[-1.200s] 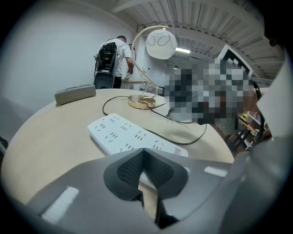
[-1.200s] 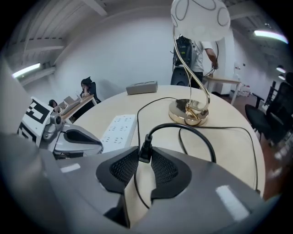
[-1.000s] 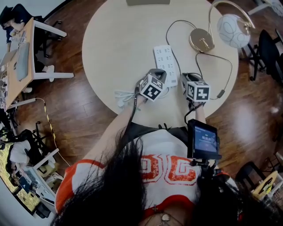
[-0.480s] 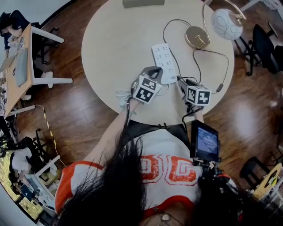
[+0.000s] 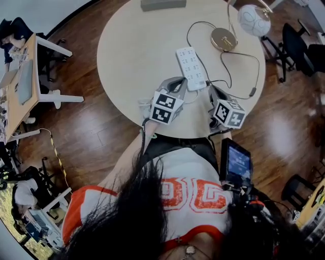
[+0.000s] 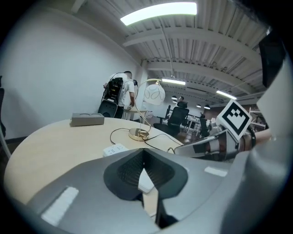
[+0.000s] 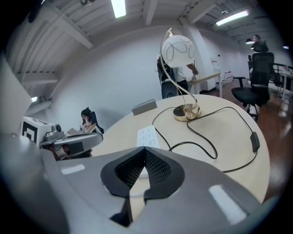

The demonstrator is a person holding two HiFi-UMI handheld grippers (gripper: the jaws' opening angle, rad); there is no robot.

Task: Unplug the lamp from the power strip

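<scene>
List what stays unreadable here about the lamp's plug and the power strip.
Lamp plug: too small in the head view, lost beside the right gripper; both gripper views block it with their own shut jaws.
Near end of the power strip: hidden behind those jaws in both gripper views.
Grey box: cut by the head view's top edge.

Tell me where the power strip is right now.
In the head view the white power strip lies flat on the round table, right of centre, between the lamp's gold base and the near edge.
</scene>
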